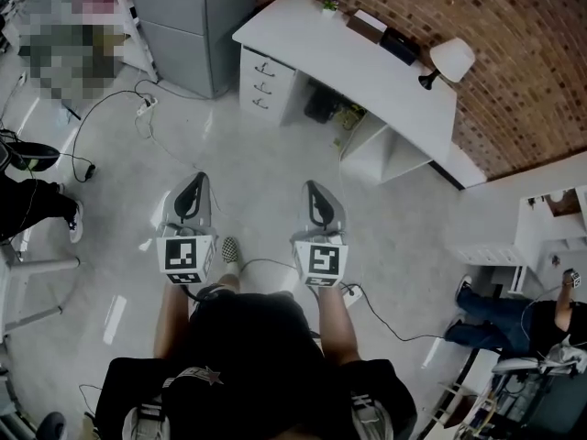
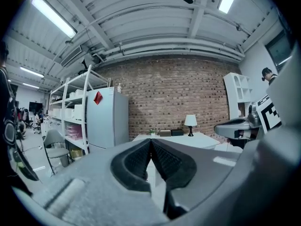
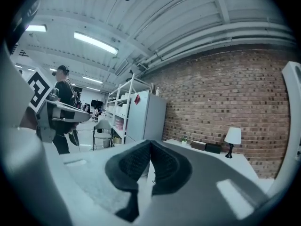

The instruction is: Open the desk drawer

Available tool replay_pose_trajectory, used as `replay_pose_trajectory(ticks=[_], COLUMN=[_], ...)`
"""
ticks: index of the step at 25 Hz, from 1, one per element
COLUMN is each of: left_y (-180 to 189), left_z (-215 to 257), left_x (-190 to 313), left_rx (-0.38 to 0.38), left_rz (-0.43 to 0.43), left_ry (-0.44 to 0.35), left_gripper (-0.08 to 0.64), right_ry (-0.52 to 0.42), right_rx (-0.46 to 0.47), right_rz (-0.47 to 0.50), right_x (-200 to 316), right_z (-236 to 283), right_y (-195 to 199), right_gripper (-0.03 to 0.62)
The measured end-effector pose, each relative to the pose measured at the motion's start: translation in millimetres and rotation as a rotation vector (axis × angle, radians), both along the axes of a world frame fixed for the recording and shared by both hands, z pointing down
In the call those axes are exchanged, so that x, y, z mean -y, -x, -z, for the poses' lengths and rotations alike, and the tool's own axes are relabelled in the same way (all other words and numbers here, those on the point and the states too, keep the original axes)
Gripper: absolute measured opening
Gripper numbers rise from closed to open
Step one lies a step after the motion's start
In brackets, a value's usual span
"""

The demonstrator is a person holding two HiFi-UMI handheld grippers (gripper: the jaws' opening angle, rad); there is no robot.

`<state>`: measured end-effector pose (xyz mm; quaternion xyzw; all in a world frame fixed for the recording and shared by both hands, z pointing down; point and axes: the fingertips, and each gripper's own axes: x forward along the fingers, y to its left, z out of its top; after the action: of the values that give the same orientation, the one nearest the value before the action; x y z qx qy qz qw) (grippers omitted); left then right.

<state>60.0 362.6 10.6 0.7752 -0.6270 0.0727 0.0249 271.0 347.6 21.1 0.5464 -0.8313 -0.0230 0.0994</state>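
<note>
Grey-padded and empty, your left gripper (image 2: 151, 142) has its jaws pressed together, and your right gripper (image 3: 149, 145) matches it. Both sit well apart from the white desk (image 1: 367, 67), which stands against the brick wall (image 1: 514, 81) across the floor. Its drawer stack (image 1: 261, 82) fills the desk's left end, three fronts each with a dark handle (image 1: 265, 67). Expect a stiff, fairly light drawer on runners: part the jaws, grip a handle at its middle, pull straight.
</note>
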Motion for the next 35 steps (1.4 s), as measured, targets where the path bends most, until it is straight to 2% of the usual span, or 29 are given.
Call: replay_pose_trajectory(ticks=[7,14,23,35], left_y=[27,52,64,80], left_z=[-8,-15,-17,-23], left_x=[88,150,187,239], left_rx=[-0.001,0.007,-0.007,-0.013], left_rz=[-0.071,-0.123,-0.144,-0.106], left_ry=[0.016,0.020,0.008,-0.001], left_gripper=[0.011,0.011,0.011,0.011], right_ry=[0.018,0.022,0.019,0.013], right_rx=[-0.004,0.000,-0.009,-0.007], right_rz=[-0.065,-0.113,-0.119,-0.107], right_x=[76,130,162,224], right_z=[-8,-14,-19,-26], right_y=[30,55,75,81], right_gripper=[0.006,0.006,0.006,0.006])
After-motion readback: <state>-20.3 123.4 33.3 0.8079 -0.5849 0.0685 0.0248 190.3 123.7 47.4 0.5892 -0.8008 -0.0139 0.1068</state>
